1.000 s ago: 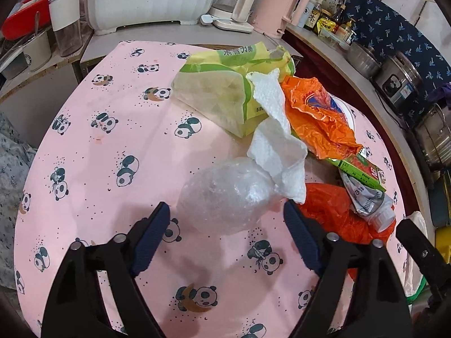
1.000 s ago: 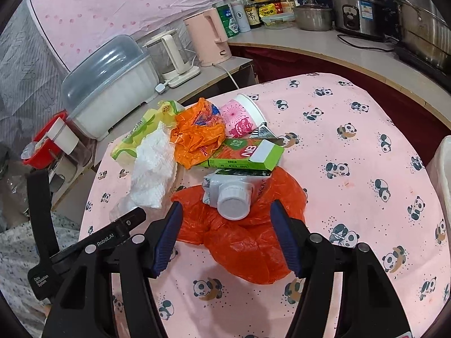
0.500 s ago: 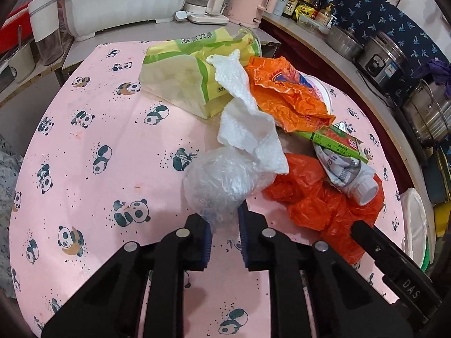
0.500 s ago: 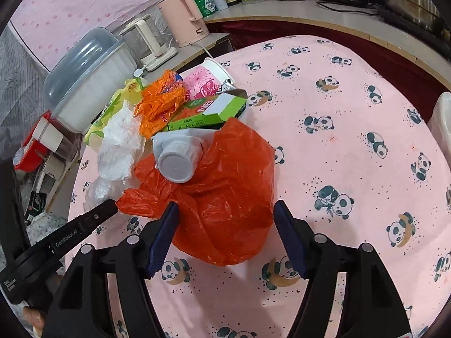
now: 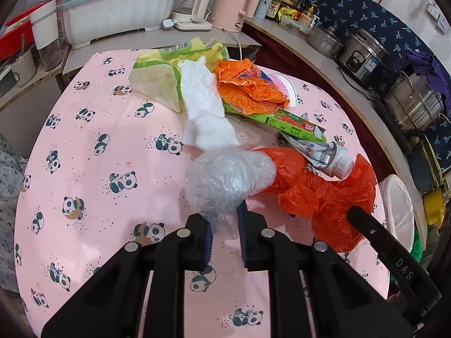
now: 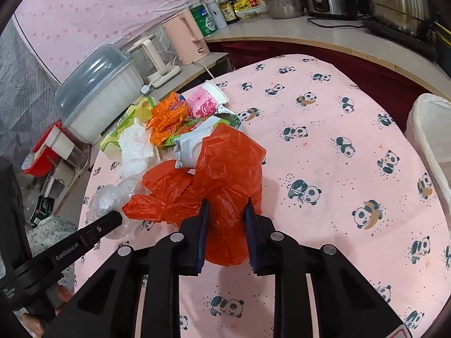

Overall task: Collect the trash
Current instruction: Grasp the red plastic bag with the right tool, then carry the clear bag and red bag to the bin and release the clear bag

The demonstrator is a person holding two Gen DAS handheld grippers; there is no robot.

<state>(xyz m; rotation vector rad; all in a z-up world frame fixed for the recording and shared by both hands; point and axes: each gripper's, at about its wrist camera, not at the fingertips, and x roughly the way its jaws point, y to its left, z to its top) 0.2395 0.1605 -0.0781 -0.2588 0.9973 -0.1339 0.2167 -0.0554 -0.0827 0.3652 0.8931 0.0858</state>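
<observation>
My left gripper is shut on a crumpled clear plastic wrap on the pink panda tablecloth. My right gripper is shut on a red-orange plastic bag, which also shows in the left wrist view. Behind them lies a pile: a white paper towel, a yellow-green wrapper, an orange wrapper, a green carton, a squashed white bottle and a pink paper cup.
A white-lined bin stands at the table's right edge. A counter behind holds a covered dish rack, kettles, bottles and steel pots. The round table's edge curves close on all sides.
Both grippers closed: the left on the clear plastic wrap half a second ago, the right on the red-orange bag just now. The bag is bunched and pulled nearer.
</observation>
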